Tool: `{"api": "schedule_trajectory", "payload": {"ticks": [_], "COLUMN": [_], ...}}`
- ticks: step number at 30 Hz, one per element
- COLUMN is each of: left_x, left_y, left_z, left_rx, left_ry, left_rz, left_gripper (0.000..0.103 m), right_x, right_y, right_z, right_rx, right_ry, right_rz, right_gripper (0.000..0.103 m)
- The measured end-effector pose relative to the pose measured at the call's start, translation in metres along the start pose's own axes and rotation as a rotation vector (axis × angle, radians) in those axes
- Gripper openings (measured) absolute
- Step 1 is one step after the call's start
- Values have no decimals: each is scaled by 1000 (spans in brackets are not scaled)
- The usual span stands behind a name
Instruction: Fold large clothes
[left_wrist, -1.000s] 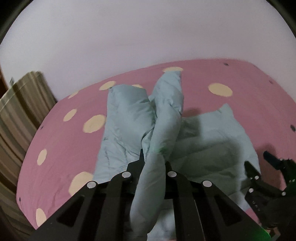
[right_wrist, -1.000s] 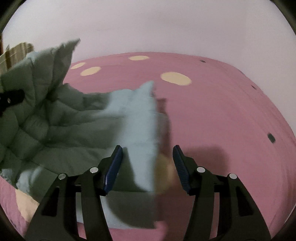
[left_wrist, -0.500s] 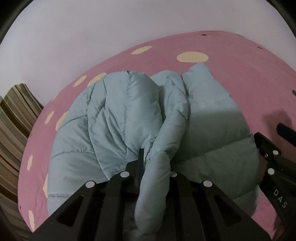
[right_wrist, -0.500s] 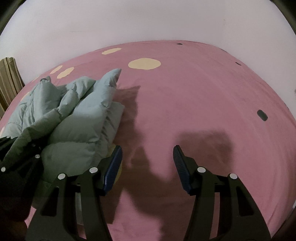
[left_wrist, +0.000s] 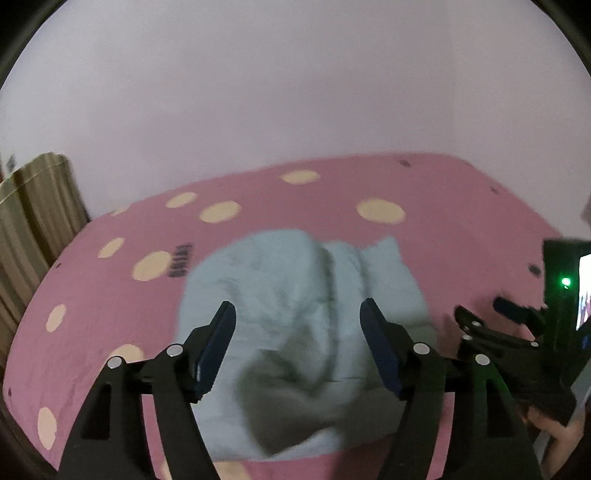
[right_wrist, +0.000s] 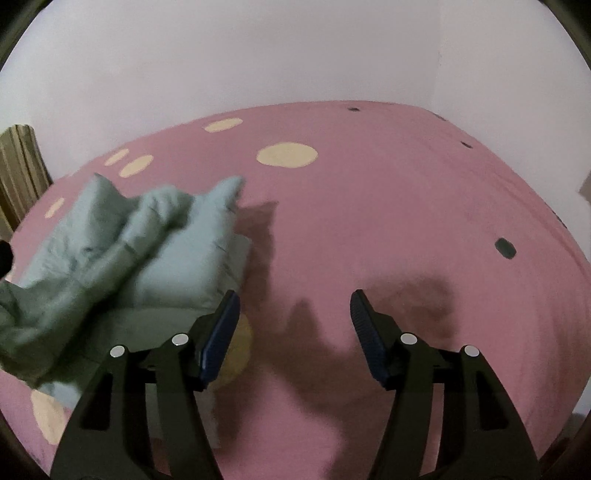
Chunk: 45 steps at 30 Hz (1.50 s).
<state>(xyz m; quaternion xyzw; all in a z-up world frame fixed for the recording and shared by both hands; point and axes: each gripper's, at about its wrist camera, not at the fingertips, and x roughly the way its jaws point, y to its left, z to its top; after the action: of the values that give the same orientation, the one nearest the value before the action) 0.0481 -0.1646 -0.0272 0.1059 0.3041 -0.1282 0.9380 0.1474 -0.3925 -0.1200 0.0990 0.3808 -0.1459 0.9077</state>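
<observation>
While both claws stand spread and empty, nothing holds the fold in place. Seen from the left wrist, the left claw (left_wrist: 297, 325) hangs just above the jacket (left_wrist: 295, 295), jaws wide, padded cloth showing between them but none gripped. The right claw (right_wrist: 293, 314) is likewise agape, over bare bedsheet (right_wrist: 388, 221), with the jacket (right_wrist: 147, 251) off to its left, near but apart from its left finger.

The pale blue puffer lies bundled on the pink, spotted sheet, toward the left half of the bed. A sleeve or flap is draped loosely over the top, and a corner sticks up at the far edge. It looks bunched rather than squared off, though motion blur hides the details.

As I judge it, the risk is spring-back: puffy filling resists creasing, so the top layer may slide or unroll. A careless regrasp that pinches only the outer layer would drag the bundle apart. The slick shell could also slip from the pads.
</observation>
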Motion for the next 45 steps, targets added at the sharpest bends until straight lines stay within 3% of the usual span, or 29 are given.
{"api": "schedule_trajectory", "payload": {"ticks": [4,10,16,22,28,31,38,45], "left_x": [3,35,62,78,81,84,87,72], "left_y": [47,115,136,131,132,133,130,130], "left_z": [-2,-27,-52,-64,-72,-72,-71,-56], "left_rx": [-60,-185,-234,-231,-248,-254,-245,-246], "left_ry": [-21,62,131,143,150,153,156,119], "left_rz": [112,200,167,112,81,74,73,43], "left_gripper": [70,70,70,70,70,70,70,70], "right_x": [-10,-8,7,29,37,38,38,8], "right_y": [23,71,119,145,152,156,166,152], "right_z": [11,26,35,26,18,16,12,27], "right_rx": [-18,-56,-65,-87,-92,-100,-141,-126], "right_ry": [-19,4,63,153,171,177,184,58], "right_rz": [61,161,259,226,227,235,267,262], "right_gripper": [69,69,78,79,79,64,12,4]}}
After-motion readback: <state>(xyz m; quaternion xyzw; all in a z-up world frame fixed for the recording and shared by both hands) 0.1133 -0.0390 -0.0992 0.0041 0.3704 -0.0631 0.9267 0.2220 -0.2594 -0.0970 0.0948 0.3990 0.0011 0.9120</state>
